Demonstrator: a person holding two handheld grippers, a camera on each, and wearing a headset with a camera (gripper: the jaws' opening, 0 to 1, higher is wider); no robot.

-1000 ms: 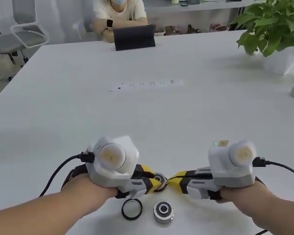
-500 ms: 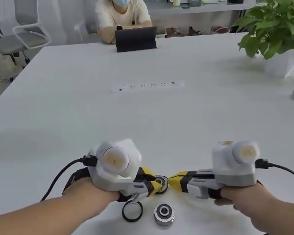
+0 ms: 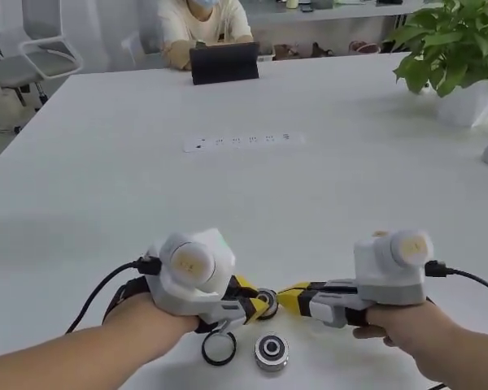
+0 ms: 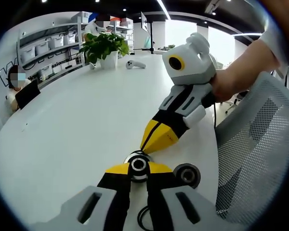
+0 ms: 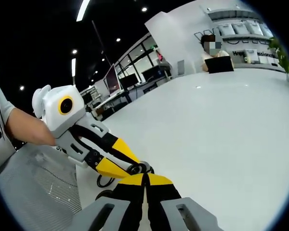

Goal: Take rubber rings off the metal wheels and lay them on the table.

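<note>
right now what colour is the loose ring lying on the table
Black. The ring shows best in the head view, beside a metal wheel.

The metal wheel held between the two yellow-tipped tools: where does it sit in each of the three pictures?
Head view: metal wheel near the bottom, close to the middle.
Left gripper view: the wheel low centre, gripped between that view's own jaws.
Right gripper view: the wheel low, just left of centre, right above its own jaws.
Shared landmark: the dark laptop, top in the head view, far left, upper right.
</note>
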